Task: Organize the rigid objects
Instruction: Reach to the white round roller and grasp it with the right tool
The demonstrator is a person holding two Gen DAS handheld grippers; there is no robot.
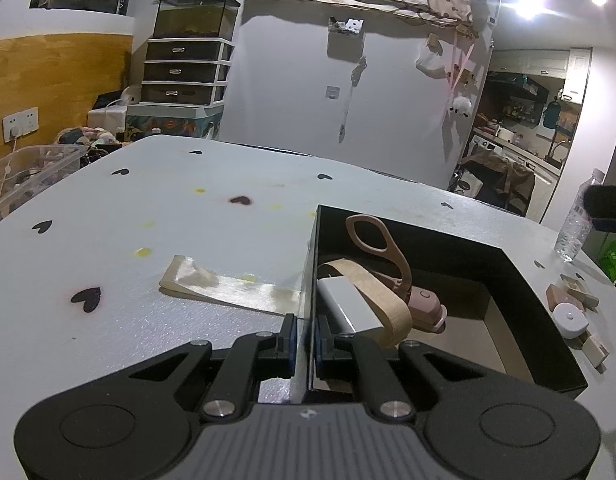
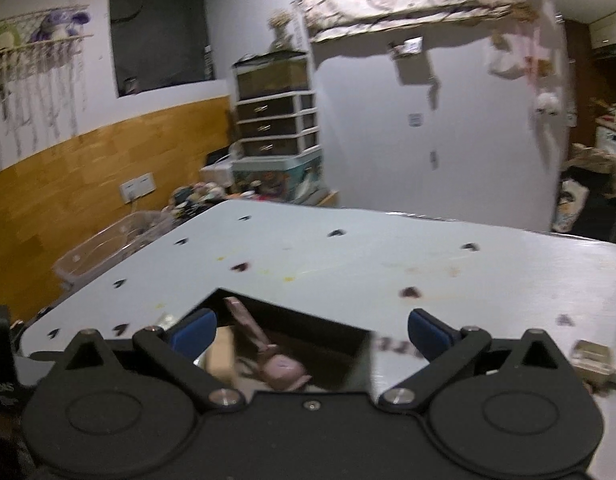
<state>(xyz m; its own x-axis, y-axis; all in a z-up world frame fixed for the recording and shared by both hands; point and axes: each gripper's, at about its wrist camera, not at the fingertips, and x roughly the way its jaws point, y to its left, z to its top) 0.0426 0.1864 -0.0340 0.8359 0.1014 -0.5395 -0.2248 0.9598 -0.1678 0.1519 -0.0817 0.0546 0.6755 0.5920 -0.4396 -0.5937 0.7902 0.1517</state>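
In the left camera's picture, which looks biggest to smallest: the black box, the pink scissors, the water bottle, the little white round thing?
1. Black box, by far.
2. Pink scissors.
3. Water bottle, though it stands farther off, so it may really rival the scissors.
4. White round thing.

1. One open black rectangular box [image 1: 520, 276] stands on the pale grey surface [image 1: 148, 208] printed with dark hearts.
2. Inside the box lie one pink plastic device with a long loop handle [image 1: 392, 264], one white rectangular block [image 1: 344, 304] and one tan fabric strap [image 1: 372, 292] draped over that block.
3. One strip of clear glossy tape [image 1: 228, 284] lies on the surface beside the box.
4. One round white tape measure [image 1: 570, 318] sits to the right of the box.
5. Several small wooden blocks [image 1: 576, 292] lie around it; their exact number cannot be told.
6. One clear plastic water bottle [image 1: 576, 228] stands near the surface's far right edge.
7. Two claws are in view, the left claw [image 1: 306, 344] and the right claw [image 2: 312, 330].
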